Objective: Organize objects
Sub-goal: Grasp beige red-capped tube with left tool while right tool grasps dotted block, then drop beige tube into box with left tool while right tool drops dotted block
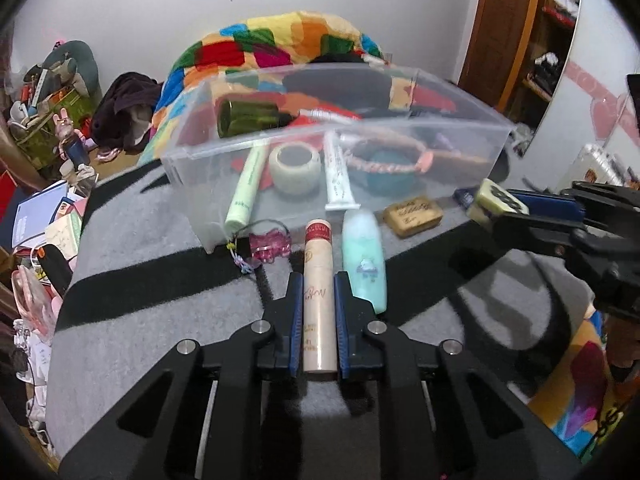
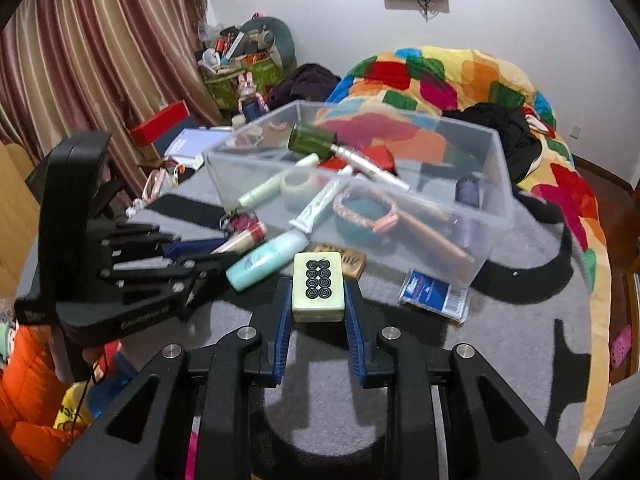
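A clear plastic bin [image 1: 188, 152] [image 2: 496, 200] stands on the grey cloth and holds tubes, a tape roll, a green bottle and a bracelet. My left gripper [image 1: 318, 284] is shut on a beige tube with a red cap [image 1: 318, 280], which lies in front of the bin; it also shows in the right wrist view [image 2: 244, 238]. My right gripper [image 2: 318, 296] is shut on a pale mahjong tile [image 2: 318, 284] and holds it above the cloth; the tile also shows in the left wrist view [image 1: 498, 196].
Loose on the cloth in front of the bin lie a mint bottle [image 1: 366, 256] [image 2: 266, 258], a pink hair clip [image 1: 270, 244], a tan block [image 1: 414, 214] and a blue card pack [image 2: 434, 294]. A colourful quilt [image 2: 440, 76] lies behind.
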Tool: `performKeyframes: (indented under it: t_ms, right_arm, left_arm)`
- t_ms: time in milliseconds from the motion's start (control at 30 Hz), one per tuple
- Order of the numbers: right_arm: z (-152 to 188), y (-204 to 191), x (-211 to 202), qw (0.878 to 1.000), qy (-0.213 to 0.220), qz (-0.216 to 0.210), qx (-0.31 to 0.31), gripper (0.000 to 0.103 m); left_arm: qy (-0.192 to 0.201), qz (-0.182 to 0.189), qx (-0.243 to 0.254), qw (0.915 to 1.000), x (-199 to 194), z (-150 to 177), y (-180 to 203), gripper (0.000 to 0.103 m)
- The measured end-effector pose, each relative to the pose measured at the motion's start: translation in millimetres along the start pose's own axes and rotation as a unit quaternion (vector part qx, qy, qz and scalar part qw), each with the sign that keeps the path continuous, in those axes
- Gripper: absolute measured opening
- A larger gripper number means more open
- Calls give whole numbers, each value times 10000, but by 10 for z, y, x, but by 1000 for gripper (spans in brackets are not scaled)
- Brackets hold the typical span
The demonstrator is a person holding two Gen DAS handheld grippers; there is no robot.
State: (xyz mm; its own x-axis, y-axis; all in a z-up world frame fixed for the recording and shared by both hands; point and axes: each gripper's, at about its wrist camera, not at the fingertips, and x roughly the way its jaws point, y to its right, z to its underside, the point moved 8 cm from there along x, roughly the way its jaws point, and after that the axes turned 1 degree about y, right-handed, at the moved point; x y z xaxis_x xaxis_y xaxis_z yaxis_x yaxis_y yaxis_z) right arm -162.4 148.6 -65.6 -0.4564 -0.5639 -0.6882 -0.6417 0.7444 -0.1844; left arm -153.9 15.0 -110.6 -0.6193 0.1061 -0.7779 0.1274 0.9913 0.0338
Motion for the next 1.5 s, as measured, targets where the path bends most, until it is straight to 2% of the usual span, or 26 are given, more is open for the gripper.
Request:
performKeyframes:
  t_ms: [333, 500, 667, 833, 1100, 1333, 1500]
  right_arm:
    - [-385, 122, -149, 9986, 466, 102, 214, 22]
    - [-573, 202, -145, 9972, 621, 188, 368, 22]
    - [-680, 305, 1, 9967, 558, 311, 510, 22]
    - [-726, 390, 240, 9964, 350, 303, 716, 22]
    - [-738, 398, 488, 9966, 140, 397, 703, 22]
    - [-708, 361, 581, 9974, -26, 517, 508, 23]
    - [-704, 310, 479, 9977, 21, 589, 325, 25]
  left_arm:
    - [801, 294, -154, 9962, -516, -443, 102, 14]
    - [906, 296, -223, 9952, -500, -683, 90, 14]
    - [869, 200, -256, 9957, -370, -818, 77, 14]
    - [649, 151, -317, 9973, -119, -880, -1, 14]
    - [480, 206, -417, 9978, 103, -978, -28, 14]
    - [295, 380, -490, 9976, 207, -963, -24, 14]
    - [356, 410, -516, 9972, 147, -957, -28, 14]
